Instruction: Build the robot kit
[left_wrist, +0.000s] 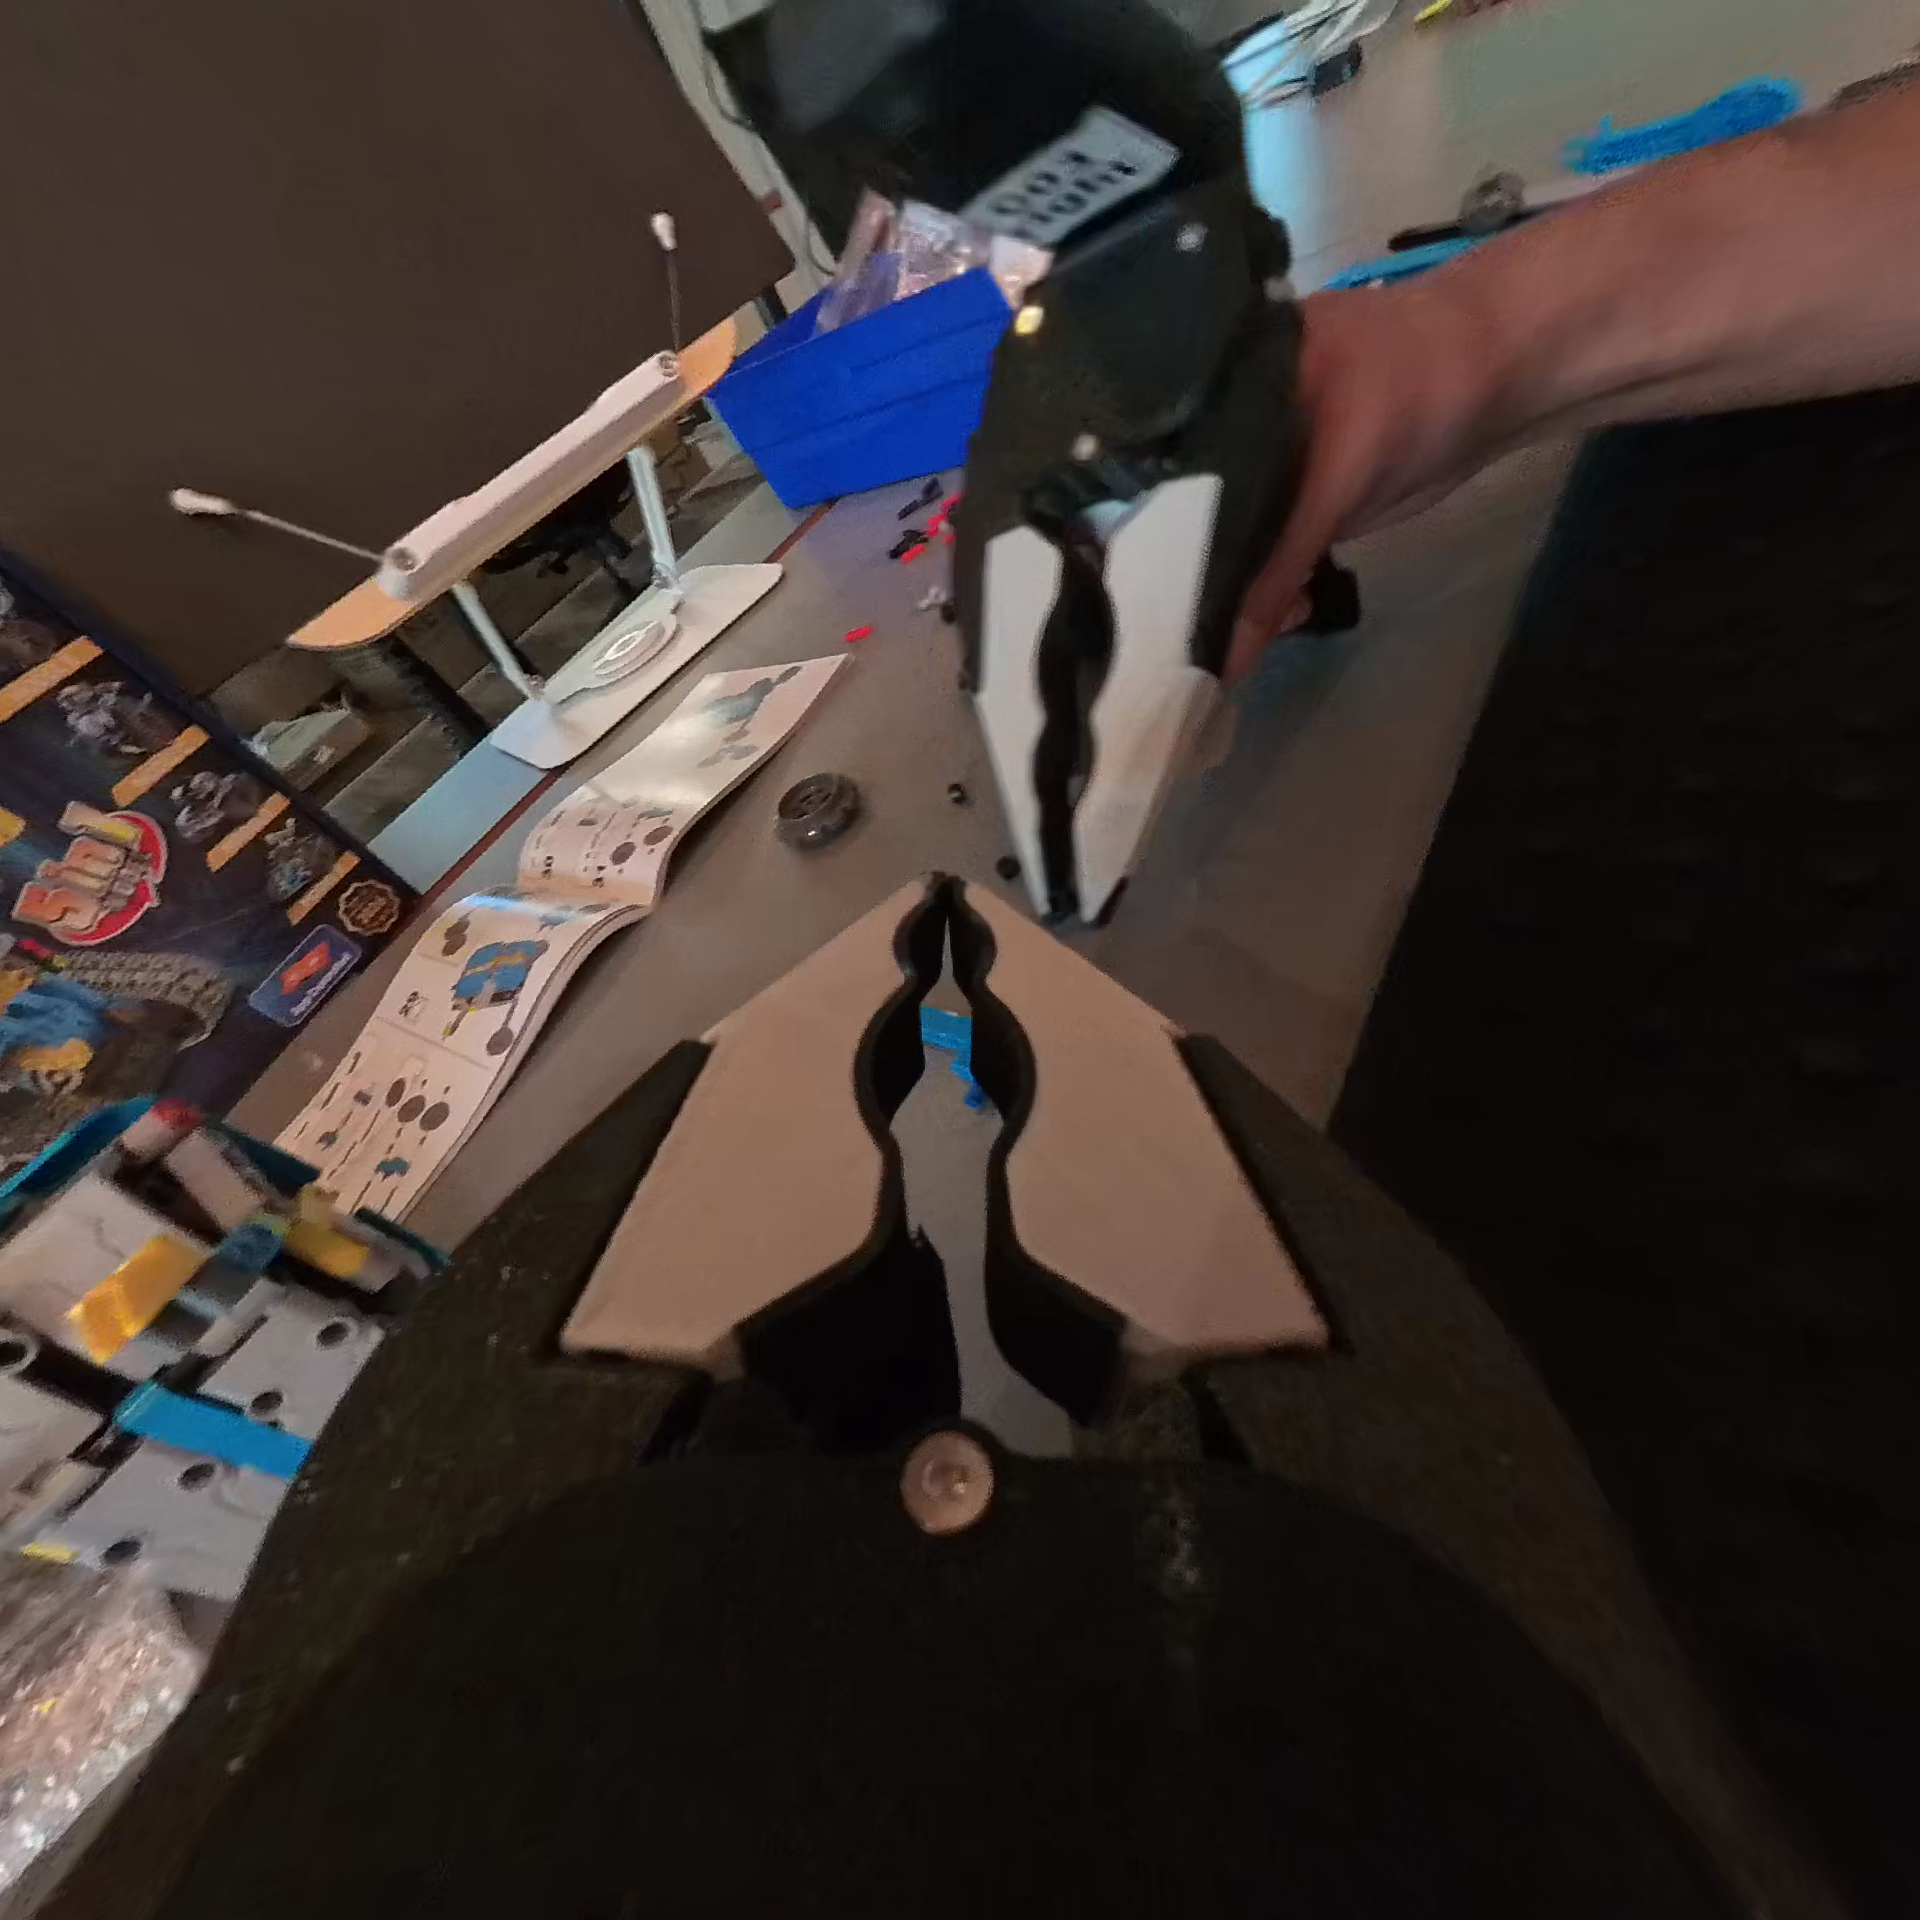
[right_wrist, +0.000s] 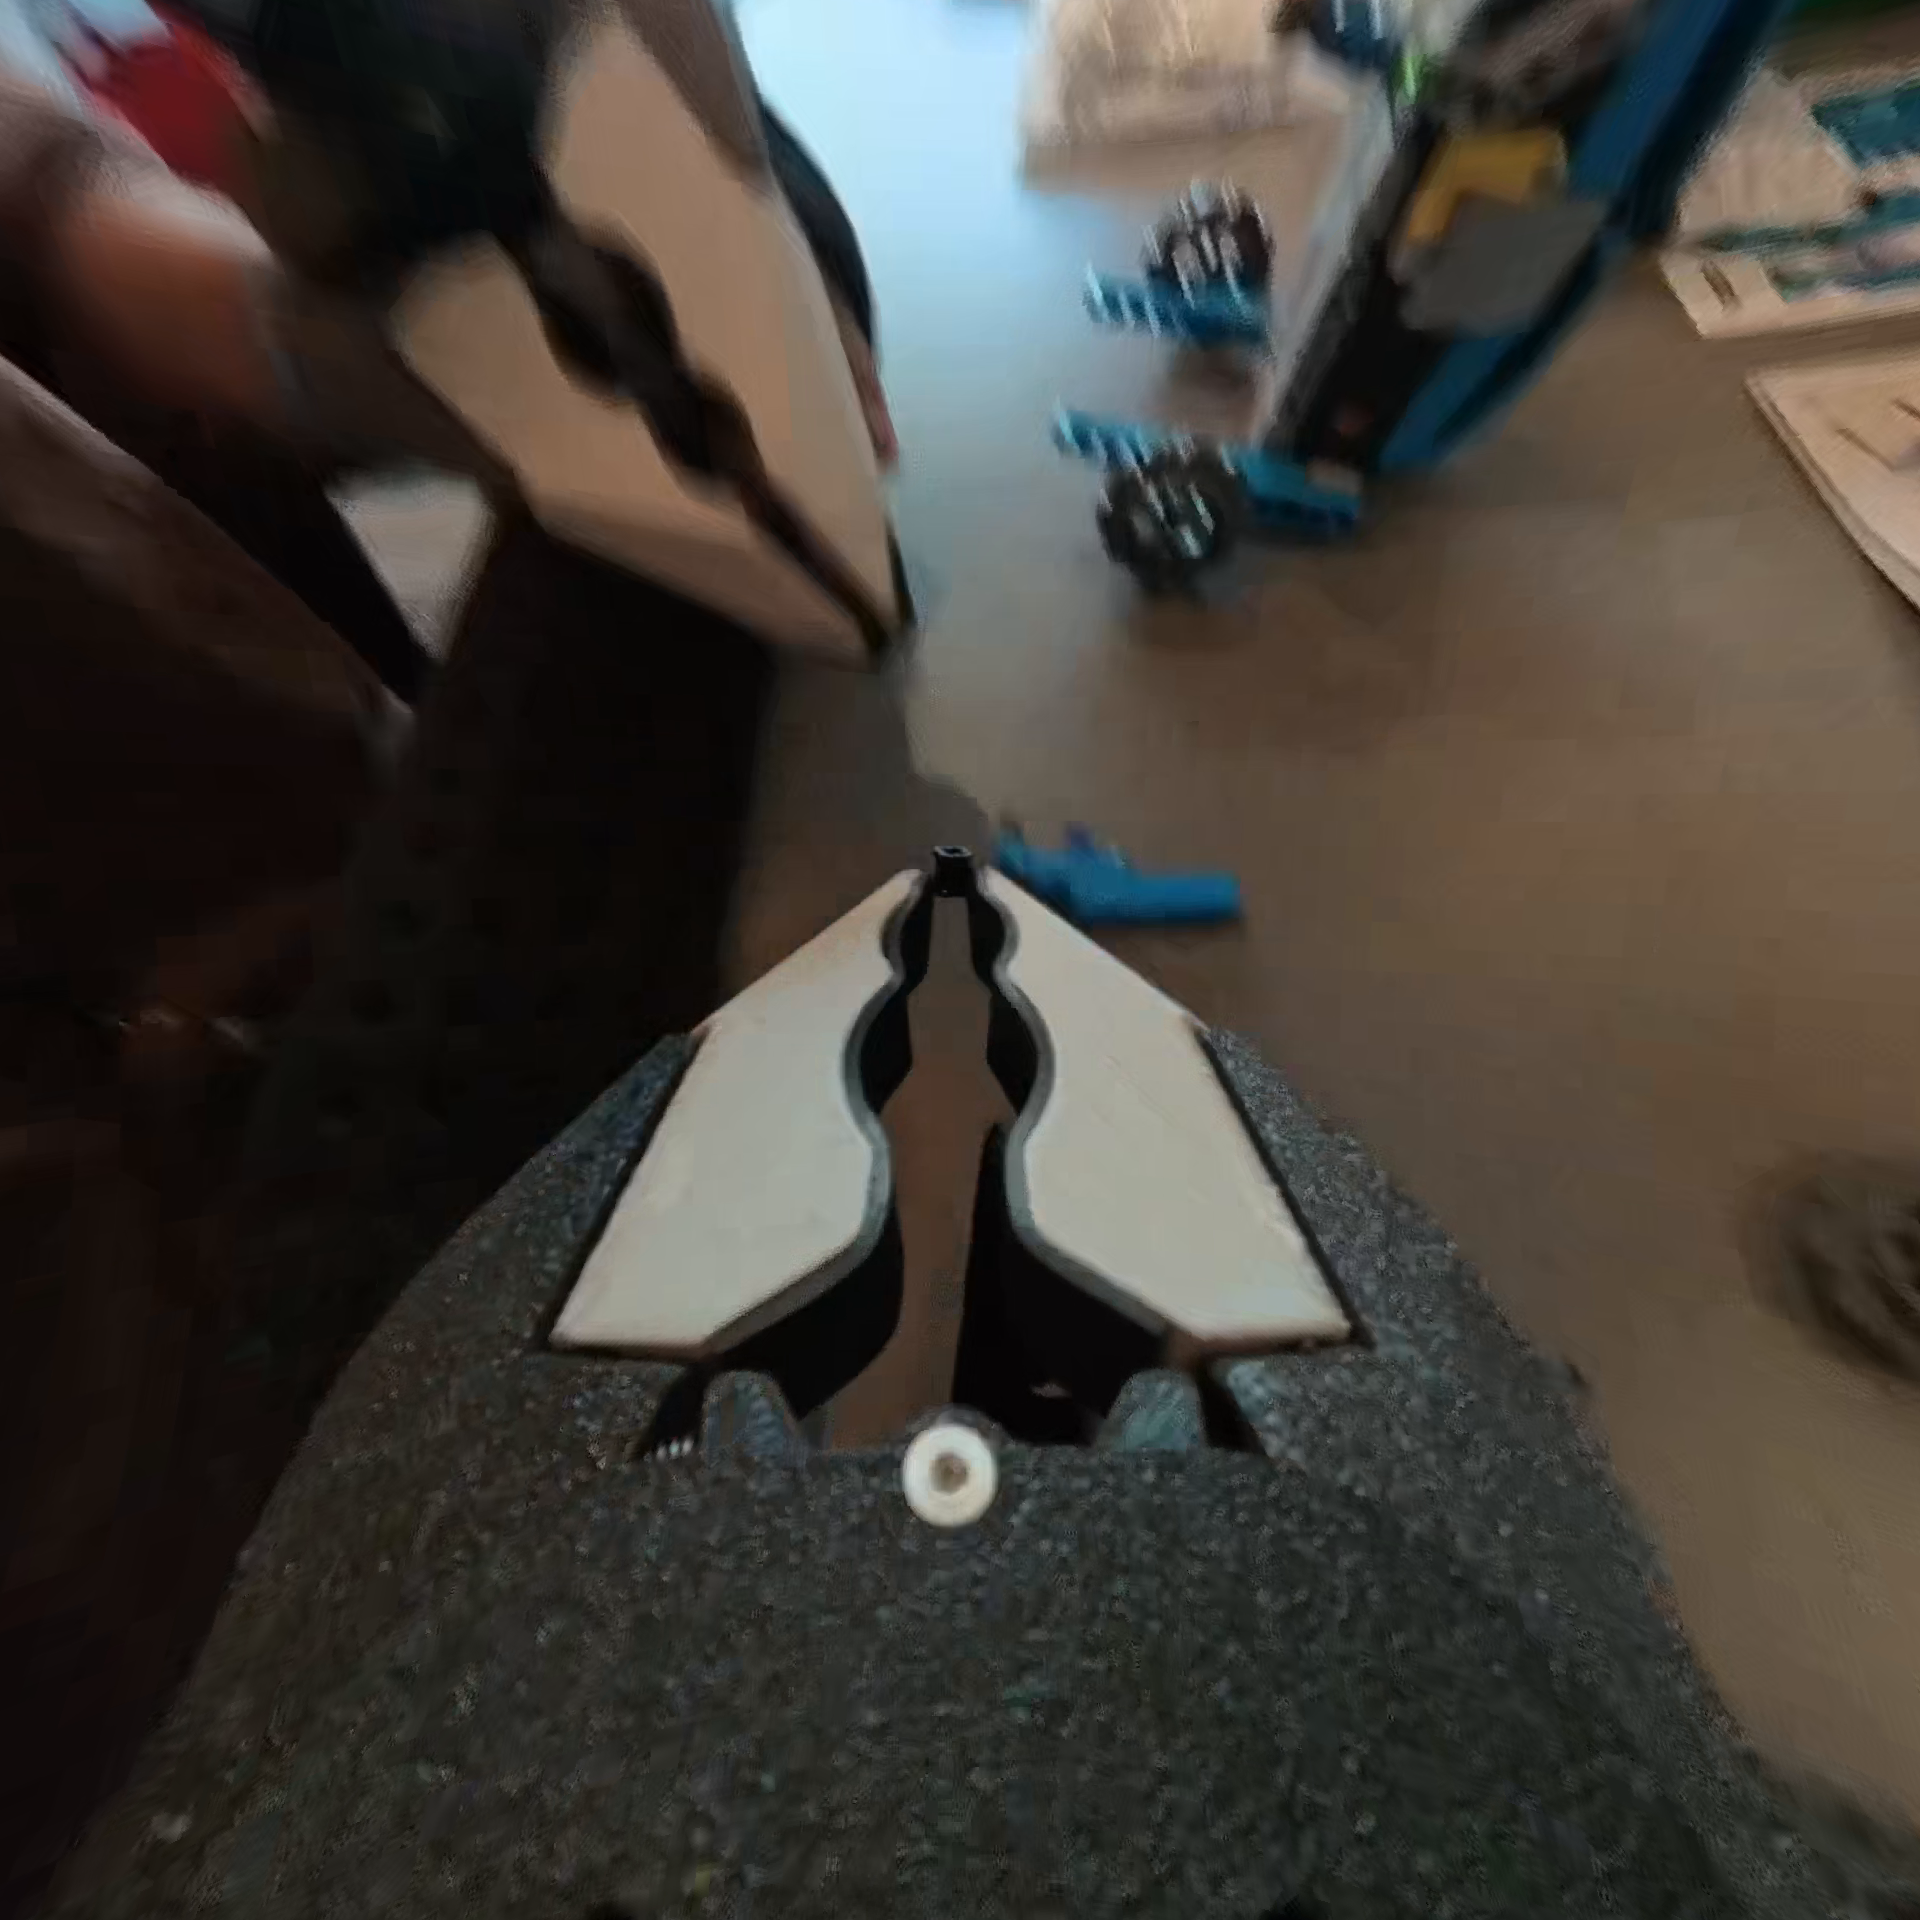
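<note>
Our left gripper (left_wrist: 948, 902) has its tips pressed together with nothing visible between them. It hangs over the grey table (left_wrist: 1226, 966). Our right gripper (right_wrist: 951, 883) is nearly closed, pinching a small black peg (right_wrist: 951, 864) at the very tips; the peg pokes out forward and looks short, dark and hollow at the end. A blue beam (right_wrist: 1127, 888) lies flat on the table just ahead and right of the right tips, long axis running roughly left-right across that view. In the left view a bit of the same blue (left_wrist: 948, 1049) shows through the gap under the closed fingers, so it sits near both grippers; we can't tell which is closer. The beam is bright blue plastic, studded or toothed at one end, detail blurred. Farther off: wheeled blue pieces (right_wrist: 1174, 488), a booklet (left_wrist: 582, 914), a loose wheel (left_wrist: 818, 810), a blue bin (left_wrist: 873, 395), a lamp (left_wrist: 582, 499).
</note>
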